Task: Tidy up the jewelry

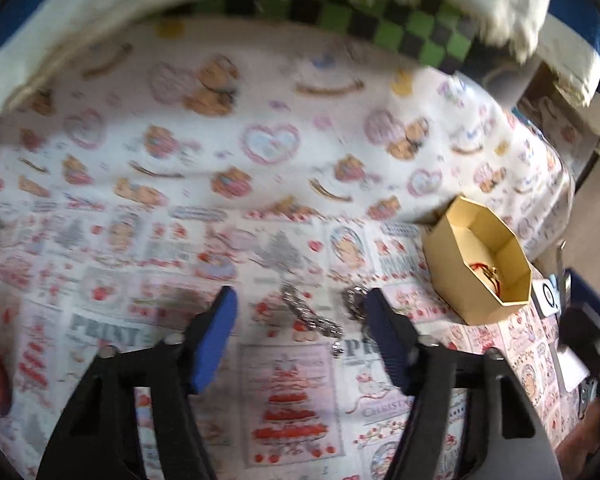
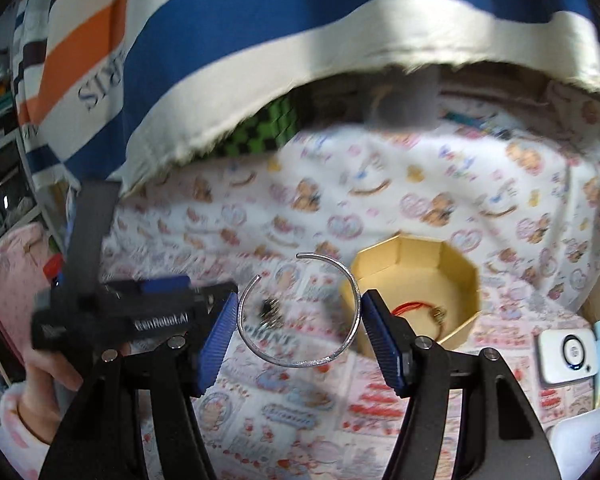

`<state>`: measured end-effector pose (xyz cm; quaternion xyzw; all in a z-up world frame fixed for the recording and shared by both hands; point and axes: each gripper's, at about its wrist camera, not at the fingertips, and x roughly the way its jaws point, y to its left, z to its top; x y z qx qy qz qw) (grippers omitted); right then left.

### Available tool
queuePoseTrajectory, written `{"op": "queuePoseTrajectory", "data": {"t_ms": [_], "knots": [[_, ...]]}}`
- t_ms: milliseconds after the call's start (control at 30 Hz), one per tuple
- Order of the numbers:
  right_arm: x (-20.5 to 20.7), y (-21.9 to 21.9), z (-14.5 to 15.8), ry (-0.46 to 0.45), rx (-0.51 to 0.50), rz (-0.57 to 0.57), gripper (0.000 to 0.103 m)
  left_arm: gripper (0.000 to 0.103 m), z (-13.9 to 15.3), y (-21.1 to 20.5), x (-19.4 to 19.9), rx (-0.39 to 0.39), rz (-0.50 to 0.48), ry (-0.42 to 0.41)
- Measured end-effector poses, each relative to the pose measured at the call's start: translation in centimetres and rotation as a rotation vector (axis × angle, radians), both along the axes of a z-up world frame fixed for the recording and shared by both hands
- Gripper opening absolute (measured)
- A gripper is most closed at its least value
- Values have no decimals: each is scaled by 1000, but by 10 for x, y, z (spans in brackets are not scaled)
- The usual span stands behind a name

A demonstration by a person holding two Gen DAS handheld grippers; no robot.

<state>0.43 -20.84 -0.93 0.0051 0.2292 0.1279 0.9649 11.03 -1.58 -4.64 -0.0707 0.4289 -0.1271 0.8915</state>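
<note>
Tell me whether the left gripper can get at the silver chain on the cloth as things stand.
Probably yes. The silver chain lies loose on the printed cloth just ahead of the left gripper, between its open jaws, with nothing over it. The gold box stands off to the side, clear of the approach.

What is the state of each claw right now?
Left claw: open, holding nothing; a silver chain lies on the cloth between its fingers.
Right claw: closed on a silver open bangle.

Right hand-held gripper (image 2: 297,322) clamps a silver open bangle (image 2: 300,312) — beside the octagonal box (image 2: 414,292).
</note>
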Motion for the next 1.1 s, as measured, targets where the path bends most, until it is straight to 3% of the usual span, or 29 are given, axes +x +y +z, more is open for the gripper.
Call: {"op": "queuePoseTrajectory", "data": {"t_ms": [33,67,300,400,433,533,600,833,967,1100], "knots": [[0,-5,2,-1,8,-8,66,44,-1,-3,-1,-15,-10,-4],[-1,-10,3,-1,16,-18,66,40,-1,-6,0,-24,-21,-4],[1,-11,4,-14,16,-30,66,40,-17,-27,2,146,1,17],[2,-6,2,-19,5,-28,66,40,-18,-40,-1,234,9,-10],[1,-5,1,-18,-3,-26,66,35,-18,-42,-3,240,11,-13],[0,-4,0,-21,-17,-25,66,14,-16,-44,-4,217,2,-8],[-1,-3,0,-27,-22,-31,66,8,-15,-39,-6,201,13,-2],[-6,-11,5,-52,12,-56,66,6,6,-27,-28,194,38,-44],[-8,-14,7,-63,30,-57,66,6,38,-17,-58,183,32,-149],[-10,-14,9,-78,41,-56,66,6,69,-20,-78,126,28,-311]]}}
